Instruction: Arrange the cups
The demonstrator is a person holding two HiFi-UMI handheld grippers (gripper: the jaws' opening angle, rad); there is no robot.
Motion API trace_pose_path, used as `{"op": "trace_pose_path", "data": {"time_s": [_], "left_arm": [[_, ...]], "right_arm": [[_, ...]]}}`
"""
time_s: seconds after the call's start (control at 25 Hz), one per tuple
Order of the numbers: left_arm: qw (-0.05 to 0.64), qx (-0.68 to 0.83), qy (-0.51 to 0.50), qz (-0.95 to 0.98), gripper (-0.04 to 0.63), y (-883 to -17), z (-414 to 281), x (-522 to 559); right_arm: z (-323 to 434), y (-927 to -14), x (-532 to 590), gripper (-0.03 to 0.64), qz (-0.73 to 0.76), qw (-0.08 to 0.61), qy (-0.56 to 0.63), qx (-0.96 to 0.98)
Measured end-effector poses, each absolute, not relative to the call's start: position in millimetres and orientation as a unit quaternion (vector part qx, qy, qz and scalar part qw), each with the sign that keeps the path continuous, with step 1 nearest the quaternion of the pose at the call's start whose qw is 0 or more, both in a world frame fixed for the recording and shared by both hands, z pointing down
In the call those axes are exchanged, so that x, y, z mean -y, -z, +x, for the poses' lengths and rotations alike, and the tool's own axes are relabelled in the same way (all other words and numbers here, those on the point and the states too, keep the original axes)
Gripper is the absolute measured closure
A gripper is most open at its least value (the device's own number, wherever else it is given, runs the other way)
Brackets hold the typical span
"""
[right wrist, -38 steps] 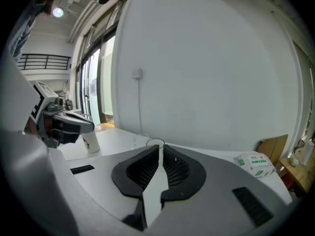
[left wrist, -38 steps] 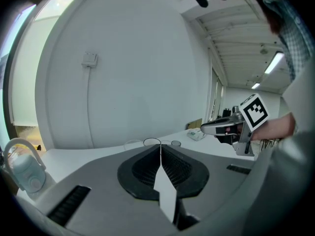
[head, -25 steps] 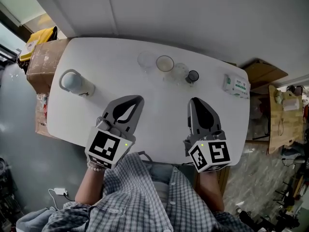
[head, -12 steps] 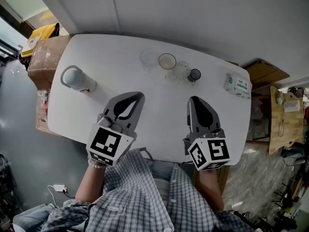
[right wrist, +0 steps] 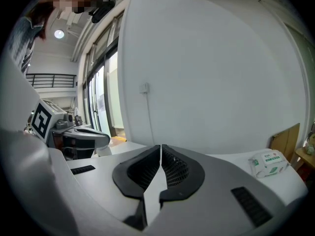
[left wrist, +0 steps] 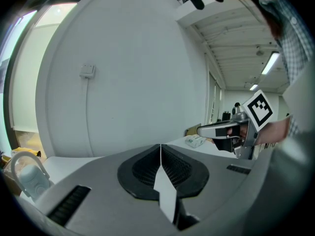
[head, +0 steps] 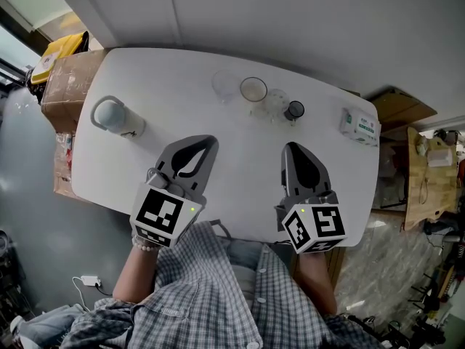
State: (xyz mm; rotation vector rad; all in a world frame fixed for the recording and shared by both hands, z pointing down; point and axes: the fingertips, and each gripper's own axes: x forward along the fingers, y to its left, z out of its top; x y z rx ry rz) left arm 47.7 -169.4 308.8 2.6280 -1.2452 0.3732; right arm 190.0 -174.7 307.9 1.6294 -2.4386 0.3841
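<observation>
Fingers (left wrist: 98,186) pressed together, empty, left gripper (head: 202,142), right gripper (head: 292,148), ribbed black pads (right wrist: 178,170), clear cups (head: 253,90)

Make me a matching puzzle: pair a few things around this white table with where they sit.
1. pale grey jug with loop handle
2. small dark round cup
3. white-and-green tissue pack
4. brown cardboard box

A. right end of the white table
B. off the table, beyond its left end
C. table's left end
D. just right of the clear glass cups

Pairs: 1-C, 2-D, 3-A, 4-B
</observation>
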Motion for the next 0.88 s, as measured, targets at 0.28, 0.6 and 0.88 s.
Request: {"op": "trace_pose_path", "data": {"time_s": [0.28,0.6,0.88], "left_arm": [[0.109,0.419,-0.129,0.892,0.58,-312.5,46.3,170.6],[0.118,0.41,-0.133,0.894,0.58,-316.8,45.0,171.6],[0.121,0.409,-0.136,0.894,0.58,-318.7,45.4,174.5]], "right_arm": [[187.4,-311.2,175.4,0.588,0.548,0.096,-0.133,0.82],[184.4,-320.0,177.0,0.588,0.545,0.094,-0.156,0.819],[185.4,-323.4,179.6,0.588,0.545,0.095,-0.16,0.817]]}}
